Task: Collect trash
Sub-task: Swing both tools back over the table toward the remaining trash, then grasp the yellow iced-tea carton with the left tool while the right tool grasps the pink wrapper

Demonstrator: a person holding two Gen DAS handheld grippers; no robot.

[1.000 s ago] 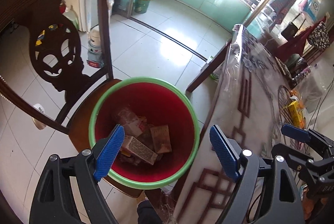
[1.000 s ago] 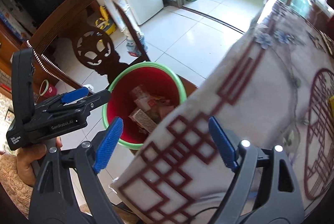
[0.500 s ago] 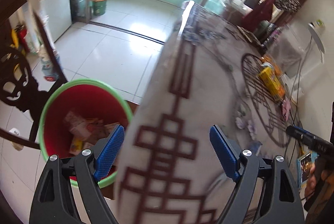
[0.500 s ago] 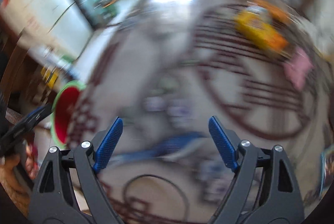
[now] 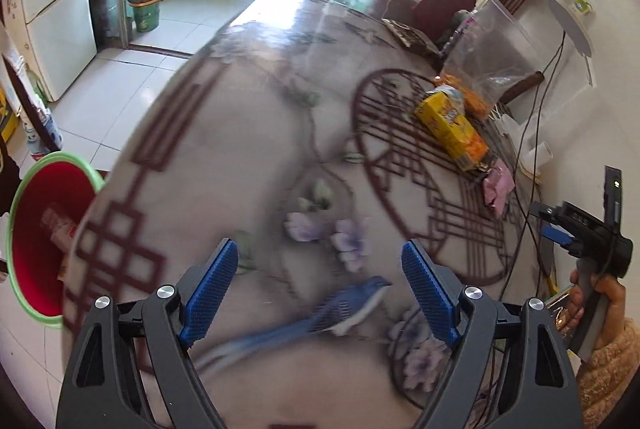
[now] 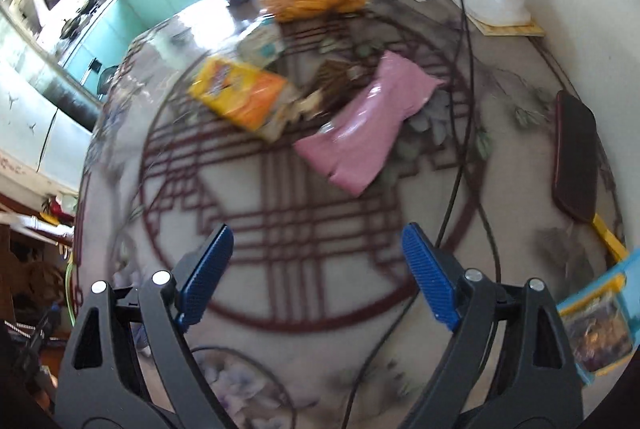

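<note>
Two grippers (image 5: 316, 289) (image 6: 316, 275) are held apart and empty; the pink packet (image 6: 366, 131), upper centre, lying diagonally, is nearer the right one.

No word, number or brand name can be read in either view. The only recognisable signs are two small dark jumping-figure logos on the white refrigerator (image 5: 52, 1), one on each door, far ahead and to the left of the left gripper's jaws. The yellow-orange snack packet (image 6: 240, 93), ahead and slightly left of the right gripper's jaws, carries printed lettering, but motion blur makes it unreadable. The blue and yellow packet (image 6: 600, 329), just right of the right jaw, shows a picture and print too blurred to make out. The pink packet (image 6: 368, 125) shows no legible print.
</note>
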